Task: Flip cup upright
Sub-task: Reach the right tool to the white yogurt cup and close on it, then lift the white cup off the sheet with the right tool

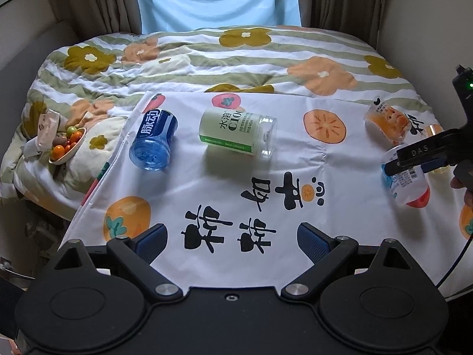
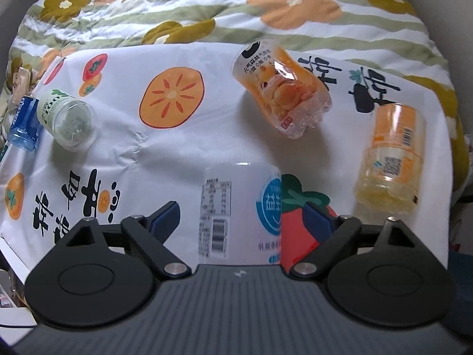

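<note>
Five cut-bottle cups lie tipped over on a white persimmon-print cloth [image 1: 224, 183] spread over a flowered quilt [image 1: 207, 56]. The right gripper [image 2: 242, 216] has its blue-padded jaws set around one of them, a white cup with a blue and red label [image 2: 242, 207]. The cup fills the gap between the pads and appears gripped, though actual contact is hard to confirm. Seen from the left wrist camera, this cup sits at the far right edge of the cloth, tilted, with its long axis leaning toward the upper left. The left gripper [image 1: 232, 244] hangs wide open and empty over the cloth's near edge, well apart from every cup. The right hand is plainly the nearer one, so it would likely rotate the cup upright. Also toppled are a blue cup [image 1: 153, 143], a green-labelled cup [image 1: 236, 133], an orange cartoon cup [image 2: 280, 94] and a yellow cup [image 2: 390, 159].
</note>
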`<act>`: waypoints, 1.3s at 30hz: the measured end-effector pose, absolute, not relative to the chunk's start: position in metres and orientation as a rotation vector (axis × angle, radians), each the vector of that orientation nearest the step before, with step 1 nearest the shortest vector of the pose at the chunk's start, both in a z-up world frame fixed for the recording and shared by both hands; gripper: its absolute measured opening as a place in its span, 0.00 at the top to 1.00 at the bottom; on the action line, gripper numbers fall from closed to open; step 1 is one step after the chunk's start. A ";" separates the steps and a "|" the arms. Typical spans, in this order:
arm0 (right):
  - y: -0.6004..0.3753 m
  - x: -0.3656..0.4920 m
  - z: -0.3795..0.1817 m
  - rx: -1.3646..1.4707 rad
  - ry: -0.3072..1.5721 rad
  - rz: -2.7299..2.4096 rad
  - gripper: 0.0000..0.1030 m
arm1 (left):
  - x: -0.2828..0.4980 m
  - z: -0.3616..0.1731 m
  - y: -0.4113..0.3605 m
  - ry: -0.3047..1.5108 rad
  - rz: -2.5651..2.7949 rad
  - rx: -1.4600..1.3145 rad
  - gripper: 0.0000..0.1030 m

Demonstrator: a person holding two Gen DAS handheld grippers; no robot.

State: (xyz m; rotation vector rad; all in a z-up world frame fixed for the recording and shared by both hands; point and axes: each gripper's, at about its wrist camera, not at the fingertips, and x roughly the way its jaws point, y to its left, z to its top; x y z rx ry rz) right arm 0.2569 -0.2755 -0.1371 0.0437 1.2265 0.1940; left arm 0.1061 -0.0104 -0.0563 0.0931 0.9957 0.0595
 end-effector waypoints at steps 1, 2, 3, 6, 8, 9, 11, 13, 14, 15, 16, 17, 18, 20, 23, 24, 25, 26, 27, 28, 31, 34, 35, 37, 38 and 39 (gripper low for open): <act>-0.275 0.258 -0.138 0.044 1.232 0.198 0.03 | 0.108 -0.057 -0.011 0.998 0.059 0.092 0.06; -0.274 0.260 -0.140 0.044 1.238 0.200 0.04 | 0.109 -0.058 -0.011 1.000 0.059 0.090 0.06; -0.275 0.261 -0.141 0.046 1.243 0.201 0.06 | 0.110 -0.058 -0.011 1.002 0.058 0.089 0.06; -0.274 0.263 -0.144 0.048 1.255 0.199 0.07 | 0.112 -0.058 -0.012 1.003 0.060 0.092 0.06; -0.273 0.263 -0.145 0.046 1.261 0.201 0.14 | 0.113 -0.059 -0.012 0.999 0.065 0.103 0.06; -0.272 0.263 -0.146 0.046 1.265 0.202 0.20 | 0.113 -0.058 -0.012 0.998 0.066 0.105 0.06; -0.271 0.263 -0.148 0.045 1.274 0.201 0.25 | 0.114 -0.058 -0.009 0.999 0.067 0.099 0.06; -0.271 0.263 -0.148 0.050 1.272 0.201 0.26 | 0.114 -0.058 -0.007 1.001 0.070 0.093 0.06; -0.271 0.262 -0.148 0.051 1.270 0.200 0.27 | 0.113 -0.058 -0.006 1.001 0.071 0.093 0.06; -0.271 0.262 -0.147 0.052 1.269 0.199 0.27 | 0.113 -0.058 -0.005 1.001 0.071 0.093 0.06; -0.270 0.262 -0.147 0.055 1.269 0.199 0.27 | 0.113 -0.058 -0.005 1.001 0.070 0.093 0.06; -0.270 0.261 -0.147 0.058 1.269 0.198 0.28 | 0.113 -0.058 -0.004 1.001 0.069 0.092 0.06; -0.269 0.260 -0.146 0.062 1.268 0.196 0.28 | 0.113 -0.058 -0.005 1.001 0.069 0.092 0.06; -0.268 0.257 -0.144 0.070 1.265 0.195 0.28 | 0.113 -0.057 -0.004 0.999 0.067 0.092 0.06; -0.265 0.251 -0.139 0.080 1.259 0.195 0.28 | 0.111 -0.056 -0.001 0.995 0.062 0.091 0.06; -0.263 0.249 -0.137 0.084 1.258 0.197 0.28 | 0.109 -0.056 0.000 0.994 0.059 0.091 0.06; -0.261 0.246 -0.135 0.088 1.258 0.199 0.28 | 0.108 -0.055 0.001 0.993 0.057 0.091 0.06; -0.259 0.242 -0.133 0.095 1.260 0.202 0.28 | 0.107 -0.055 0.002 0.991 0.054 0.090 0.06; -0.257 0.238 -0.131 0.101 1.261 0.205 0.28 | 0.105 -0.054 0.003 0.989 0.052 0.089 0.06; -0.254 0.233 -0.129 0.104 1.261 0.207 0.28 | 0.103 -0.053 0.004 0.987 0.049 0.089 0.06; -0.246 0.218 -0.124 0.122 1.263 0.206 0.28 | 0.100 -0.051 0.006 0.983 0.040 0.089 0.06; -0.237 0.200 -0.122 0.124 1.258 0.184 0.28 | 0.095 -0.049 0.009 0.977 0.032 0.086 0.06; -0.235 0.193 -0.123 0.138 1.261 0.176 0.28 | 0.094 -0.049 0.010 0.977 0.028 0.084 0.06; -0.231 0.183 -0.126 0.171 1.273 0.165 0.28 | 0.092 -0.048 0.012 0.979 0.020 0.085 0.06; -0.229 0.178 -0.128 0.184 1.279 0.155 0.28 | 0.091 -0.048 0.013 0.979 0.015 0.087 0.06; -0.226 0.173 -0.130 0.189 1.282 0.143 0.28 | 0.090 -0.048 0.014 0.979 0.010 0.090 0.06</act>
